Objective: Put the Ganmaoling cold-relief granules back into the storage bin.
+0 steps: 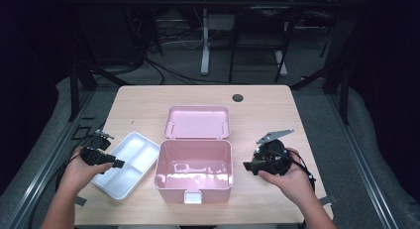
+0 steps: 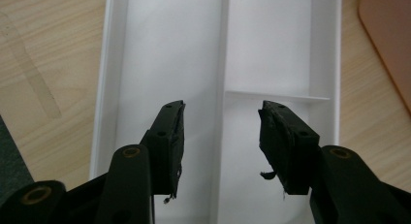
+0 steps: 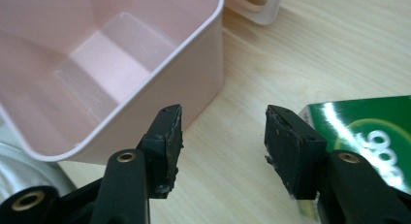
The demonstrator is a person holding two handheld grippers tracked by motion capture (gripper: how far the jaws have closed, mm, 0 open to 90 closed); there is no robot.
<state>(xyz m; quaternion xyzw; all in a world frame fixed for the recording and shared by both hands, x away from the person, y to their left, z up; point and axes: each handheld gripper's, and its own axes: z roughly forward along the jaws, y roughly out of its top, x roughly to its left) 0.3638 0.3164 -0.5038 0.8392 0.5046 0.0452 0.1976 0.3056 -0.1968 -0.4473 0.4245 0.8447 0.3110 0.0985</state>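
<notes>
Lay at the table's left: a white tray (image 1: 126, 164), shallow and rectangular, split by thin ridges into one long compartment and two shorter ones, nothing inside. Hovered over its left edge in the high view: the left gripper (image 1: 117, 163), jaws spread wide with nothing between them, pointing toward the pink box (image 1: 194, 170). Seen in the left gripper view only: the tray (image 2: 165, 54) straight beneath the black pads (image 2: 170, 141), its long dividing ridge running up between the jaws, no contact visible, a strip of clear tape (image 2: 31, 71) on the wood at the side.

Stood in the middle, touching the tray's right corner or just beside it: the pink box, open, deep, glossy, empty, its lid (image 1: 198, 122) flung back flat behind it and a pale latch (image 1: 192, 197) at the front.

Held at the right, near the box wall but apart from it: the right gripper (image 1: 246, 166), jaws about half spread, gripping nothing. Shown in the right gripper view alone: a green carton (image 3: 373, 136) lying on the wood beside the right-hand jaw, plus the box's (image 3: 97, 78) bare interior.
</notes>
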